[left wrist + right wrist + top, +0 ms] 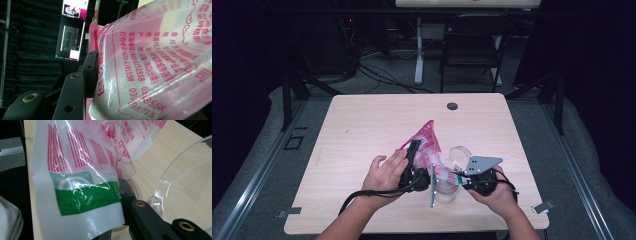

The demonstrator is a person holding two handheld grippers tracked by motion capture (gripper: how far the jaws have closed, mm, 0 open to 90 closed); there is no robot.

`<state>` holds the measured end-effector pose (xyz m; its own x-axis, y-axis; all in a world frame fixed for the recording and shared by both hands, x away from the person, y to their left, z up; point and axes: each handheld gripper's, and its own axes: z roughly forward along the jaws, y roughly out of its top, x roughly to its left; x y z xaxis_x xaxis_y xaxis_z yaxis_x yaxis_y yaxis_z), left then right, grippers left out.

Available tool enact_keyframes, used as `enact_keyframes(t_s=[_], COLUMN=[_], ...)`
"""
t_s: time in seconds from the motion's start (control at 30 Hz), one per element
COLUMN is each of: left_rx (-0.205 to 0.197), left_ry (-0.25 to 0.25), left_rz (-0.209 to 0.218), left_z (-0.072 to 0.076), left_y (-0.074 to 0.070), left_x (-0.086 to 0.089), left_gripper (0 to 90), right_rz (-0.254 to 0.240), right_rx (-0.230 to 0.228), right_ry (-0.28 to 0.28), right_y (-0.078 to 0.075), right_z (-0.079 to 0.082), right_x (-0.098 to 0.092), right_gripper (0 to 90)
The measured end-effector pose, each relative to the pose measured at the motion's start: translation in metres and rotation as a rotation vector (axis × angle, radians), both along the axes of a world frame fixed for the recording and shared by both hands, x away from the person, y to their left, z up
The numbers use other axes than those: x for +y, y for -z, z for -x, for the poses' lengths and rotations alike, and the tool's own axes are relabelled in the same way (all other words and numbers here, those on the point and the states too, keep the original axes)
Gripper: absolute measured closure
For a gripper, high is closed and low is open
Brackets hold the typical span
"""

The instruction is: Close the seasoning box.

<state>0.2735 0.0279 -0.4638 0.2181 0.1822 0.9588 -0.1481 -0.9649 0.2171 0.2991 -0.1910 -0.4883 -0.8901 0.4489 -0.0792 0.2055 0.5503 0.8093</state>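
A pink and clear printed plastic bag (pixel 428 137) with white grains inside hangs tilted over the near middle of the wooden table (pixel 362 130). My left gripper (pixel 416 149) is shut on the bag's side. In the left gripper view one black finger (pixel 90 70) presses against the bulging bag (pixel 150 62), and the other finger is hidden behind it. My right gripper (pixel 458 176) is shut on the bag's white and green edge (pixel 80 195), which covers its fingertips. A clear jar (pixel 445 192) stands under the bag between the two hands. A clear curved lid (pixel 459 154) rises beside it (pixel 180 177).
A dark round grommet (pixel 452 106) sits near the table's far edge. A black folding chair (pixel 472 45) and a white desk leg (pixel 418 55) stand beyond the table. A lit monitor (pixel 71 42) shows in the dark background.
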Motion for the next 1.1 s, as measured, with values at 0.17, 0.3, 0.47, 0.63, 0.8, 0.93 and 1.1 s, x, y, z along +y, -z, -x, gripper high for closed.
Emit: enact_keyframes(t_s=[0.17,0.3,0.47,0.63,0.8,0.93,1.1], left_rx=[0.001,0.004,-0.001,0.0,0.002,0.001,-0.001], left_ry=[0.001,0.002,0.002,0.003,0.002,0.001,0.004], left_rz=[0.002,0.008,0.002,0.004,0.006,0.003,0.004], left_z=[0.0004,0.0003,0.0007,0.0007,0.0011,0.0015,0.0017], left_y=[-0.0004,-0.0002,-0.0013,-0.0011,-0.0016,-0.0025,-0.0026], left_x=[0.0006,0.0006,0.0005,0.0007,0.0018,0.0021,0.0021], left_gripper=[61.6,61.7,61.7,61.7,61.7,61.7,61.7], right_rz=[0.0,0.009,0.009,0.006,0.011,0.011,0.01], right_rx=[-0.003,-0.008,-0.008,-0.008,-0.014,-0.016,-0.016], right_ry=[0.002,0.002,0.0,-0.001,0.002,0.0,-0.002], right_y=[-0.0002,-0.0012,-0.0018,-0.0015,-0.0023,-0.0028,-0.0031], right_z=[0.0004,0.0007,0.0009,0.0014,0.002,0.0026,0.0029], right_x=[0.0004,0.0001,-0.0002,0.0004,0.0006,0.0014,0.0016], right_gripper=[89.7,89.8,89.7,89.8,89.8,89.8,89.8])
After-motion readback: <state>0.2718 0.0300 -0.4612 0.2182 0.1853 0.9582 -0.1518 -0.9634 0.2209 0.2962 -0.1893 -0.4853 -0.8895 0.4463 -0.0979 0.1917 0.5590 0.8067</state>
